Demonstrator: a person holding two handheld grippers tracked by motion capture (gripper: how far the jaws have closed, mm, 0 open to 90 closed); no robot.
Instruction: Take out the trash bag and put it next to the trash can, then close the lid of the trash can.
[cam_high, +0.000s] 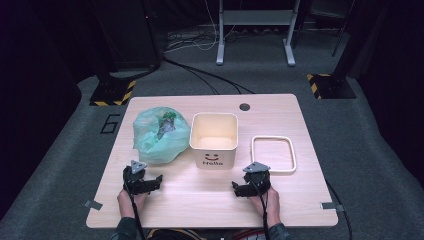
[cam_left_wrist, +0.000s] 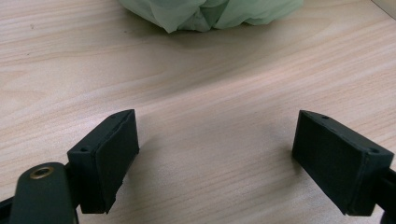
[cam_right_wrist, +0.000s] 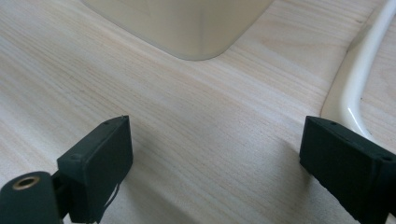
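Note:
A crumpled pale green plastic bag (cam_high: 161, 135) with something dark inside lies at the table's left; its lower edge (cam_left_wrist: 210, 14) shows ahead of the left gripper. A cream square bin (cam_high: 214, 138) with a smiley and "Hello" stands mid-table, its corner (cam_right_wrist: 187, 28) close ahead of the right gripper. A cream rectangular frame (cam_high: 273, 153) lies flat to the bin's right, its rim (cam_right_wrist: 359, 88) by the right jaw. My left gripper (cam_high: 145, 183) (cam_left_wrist: 215, 161) rests open near the front left, nothing between its jaws. My right gripper (cam_high: 248, 186) (cam_right_wrist: 215, 165) rests open near the front right, also empty.
The light wooden table (cam_high: 200, 200) has a round cable hole (cam_high: 244, 107) at its back edge. Grey carpet surrounds it, with cables, a desk frame (cam_high: 255, 30) and two hazard-striped stand bases (cam_high: 112, 92) behind. Bare wood lies between the grippers.

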